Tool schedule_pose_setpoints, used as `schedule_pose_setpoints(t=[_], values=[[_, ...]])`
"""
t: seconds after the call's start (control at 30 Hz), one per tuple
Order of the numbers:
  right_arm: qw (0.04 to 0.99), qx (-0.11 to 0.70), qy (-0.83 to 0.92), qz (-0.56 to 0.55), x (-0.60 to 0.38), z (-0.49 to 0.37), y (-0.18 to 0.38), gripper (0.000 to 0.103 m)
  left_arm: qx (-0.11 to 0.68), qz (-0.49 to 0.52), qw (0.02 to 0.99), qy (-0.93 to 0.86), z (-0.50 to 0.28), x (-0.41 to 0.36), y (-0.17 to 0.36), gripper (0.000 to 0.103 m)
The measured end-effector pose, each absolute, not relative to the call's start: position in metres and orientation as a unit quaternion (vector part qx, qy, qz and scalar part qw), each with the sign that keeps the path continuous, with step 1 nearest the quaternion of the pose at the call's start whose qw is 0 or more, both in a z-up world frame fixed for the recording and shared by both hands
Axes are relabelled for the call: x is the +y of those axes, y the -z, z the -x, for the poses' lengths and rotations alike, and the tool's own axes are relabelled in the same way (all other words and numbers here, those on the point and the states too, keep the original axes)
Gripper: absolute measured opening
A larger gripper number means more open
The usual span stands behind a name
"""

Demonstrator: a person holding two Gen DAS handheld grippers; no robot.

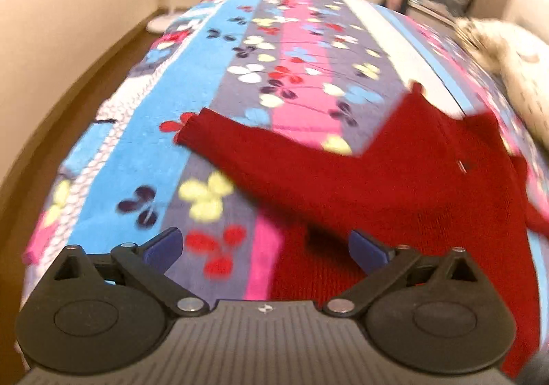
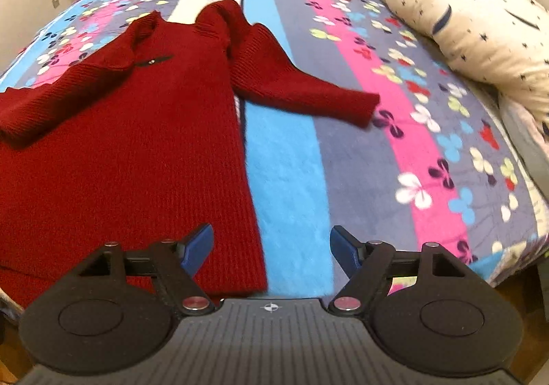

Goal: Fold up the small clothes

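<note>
Red knit sweater (image 2: 137, 144) lies flat on the bed (image 2: 291, 162), hem toward us, collar far end, so its long axis runs away from both grippers. One sleeve (image 2: 302, 90) is spread out to the right side, the other sleeve (image 1: 274, 158) to the left.

Right gripper (image 2: 271, 247): jaws apart, nothing between them; the sweater's right hem corner sits just under/left of them. Left gripper (image 1: 266, 247): jaws wide apart, empty too, w/ the hem edge under its right finger. That view is blurred, so exact contact we can't tell.

We judge the sweater is laid out and unfolded. The right hand looks nearer the right sleeve, the left nearer the left one; each cuff lies ahead and outward of its jaws.
</note>
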State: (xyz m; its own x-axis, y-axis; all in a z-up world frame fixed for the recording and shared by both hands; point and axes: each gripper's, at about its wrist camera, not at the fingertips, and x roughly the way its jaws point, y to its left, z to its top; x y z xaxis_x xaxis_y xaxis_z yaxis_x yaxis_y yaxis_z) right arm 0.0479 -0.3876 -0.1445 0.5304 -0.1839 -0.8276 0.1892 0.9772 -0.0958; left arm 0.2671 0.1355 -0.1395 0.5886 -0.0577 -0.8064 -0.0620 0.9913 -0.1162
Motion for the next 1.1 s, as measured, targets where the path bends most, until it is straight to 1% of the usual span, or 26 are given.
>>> schedule_pose_setpoints(t=[0.17,0.3,0.33,0.37,0.4,0.43,0.47,0.53,0.63,0.73,0.77,0.8,0.83,0.9,0.93,0.97,1.0,1.1], values=[[0.866,0.488,0.109,0.014,-0.377,-0.067,0.146,0.077,0.489,0.142,0.86,-0.03,-0.35,0.148,0.179,0.103],[0.859,0.498,0.11,0.036,-0.369,-0.079,0.147,0.077,0.534,0.185,0.825,-0.015,-0.384,0.153,0.214,0.103],[0.857,0.501,0.111,0.041,-0.367,-0.083,0.147,0.077,0.541,0.193,0.818,-0.015,-0.39,0.153,0.222,0.103],[0.856,0.503,0.111,0.044,-0.366,-0.086,0.149,0.077,0.536,0.192,0.822,-0.026,-0.393,0.152,0.223,0.1],[0.854,0.505,0.112,0.049,-0.364,-0.09,0.15,0.077,0.518,0.183,0.835,-0.036,-0.395,0.149,0.219,0.059],[0.853,0.507,0.111,0.053,-0.363,-0.093,0.151,0.077,0.506,0.165,0.845,-0.048,-0.399,0.146,0.211,0.023],[0.853,0.508,0.107,0.058,-0.361,-0.095,0.152,0.076,0.507,0.163,0.845,-0.049,-0.406,0.148,0.203,0.017],[0.853,0.507,0.099,0.071,-0.355,-0.1,0.152,0.076,0.469,0.196,0.859,-0.056,-0.411,0.166,0.173,0.016],[0.855,0.503,0.089,0.088,-0.347,-0.108,0.153,0.076,0.377,0.175,0.903,-0.11,-0.42,0.214,0.111,0.016],[0.859,0.498,0.084,0.081,-0.344,-0.117,0.153,0.076,0.318,0.164,0.908,-0.219,-0.434,0.283,0.076,0.018],[0.861,0.497,0.083,0.076,-0.344,-0.119,0.153,0.076,0.305,0.164,0.9,-0.265,-0.436,0.306,0.069,0.026],[0.862,0.495,0.082,0.07,-0.344,-0.121,0.154,0.076,0.298,0.167,0.888,-0.307,-0.437,0.326,0.065,0.039],[0.864,0.492,0.082,0.061,-0.345,-0.123,0.154,0.076,0.298,0.175,0.877,-0.334,-0.437,0.341,0.064,0.045],[0.871,0.482,0.085,0.03,-0.353,-0.127,0.154,0.076,0.293,0.191,0.87,-0.347,-0.427,0.357,0.064,0.077],[0.875,0.475,0.092,0.008,-0.36,-0.13,0.154,0.076,0.29,0.197,0.87,-0.346,-0.42,0.357,0.067,0.084],[0.881,0.462,0.104,-0.024,-0.371,-0.132,0.154,0.076,0.291,0.198,0.871,-0.343,-0.413,0.353,0.07,0.089],[0.884,0.449,0.117,-0.056,-0.382,-0.135,0.155,0.076,0.3,0.195,0.874,-0.33,-0.408,0.347,0.076,0.089],[0.881,0.395,0.173,-0.196,-0.435,-0.146,0.164,0.076,0.362,0.171,0.877,-0.265,-0.389,0.31,0.097,0.089]])
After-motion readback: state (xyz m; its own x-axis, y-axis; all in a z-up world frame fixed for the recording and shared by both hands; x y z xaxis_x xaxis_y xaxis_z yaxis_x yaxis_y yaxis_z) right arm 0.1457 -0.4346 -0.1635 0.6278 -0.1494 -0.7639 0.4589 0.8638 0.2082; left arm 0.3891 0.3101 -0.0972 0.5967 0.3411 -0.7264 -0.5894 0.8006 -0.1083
